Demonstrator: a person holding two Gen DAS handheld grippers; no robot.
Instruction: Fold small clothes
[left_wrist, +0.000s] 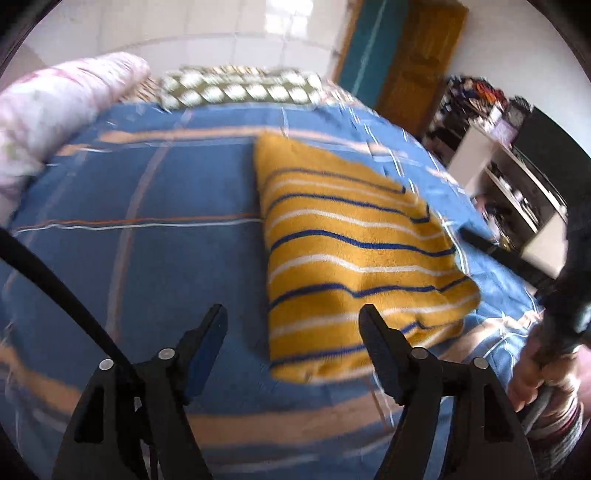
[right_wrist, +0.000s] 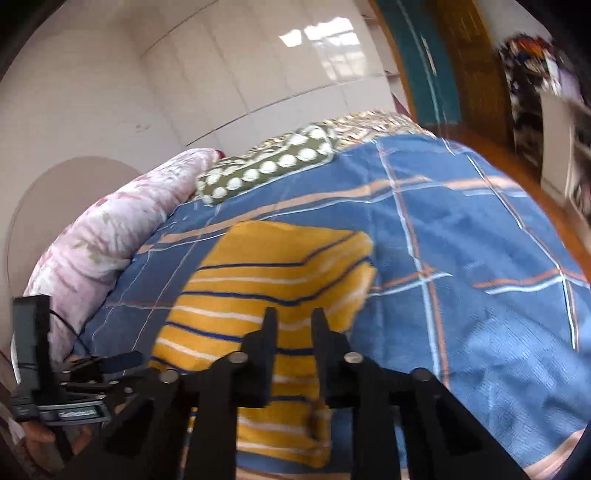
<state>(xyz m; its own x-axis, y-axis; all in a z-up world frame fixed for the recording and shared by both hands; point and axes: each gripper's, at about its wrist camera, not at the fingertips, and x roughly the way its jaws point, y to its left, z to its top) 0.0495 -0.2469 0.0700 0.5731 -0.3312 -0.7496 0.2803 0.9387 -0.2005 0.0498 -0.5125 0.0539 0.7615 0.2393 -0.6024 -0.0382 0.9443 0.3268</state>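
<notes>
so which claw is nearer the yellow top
Right. The right claw hangs directly over the yellow top; the left claw is off its left edge, over the bedspread.

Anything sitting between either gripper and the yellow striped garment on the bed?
Nothing visible. The yellow striped garment lies alone on the blue plaid bedcover, straight ahead of the left gripper and right gripper. The pink quilt and dotted pillow sit off at the far edge.

Both wrist views look steeply down, close — sharing the folded yellow striped knit garment (left_wrist: 354, 251) (right_wrist: 266, 291) on the blue plaid bed (left_wrist: 147, 258) (right_wrist: 461, 240).
</notes>
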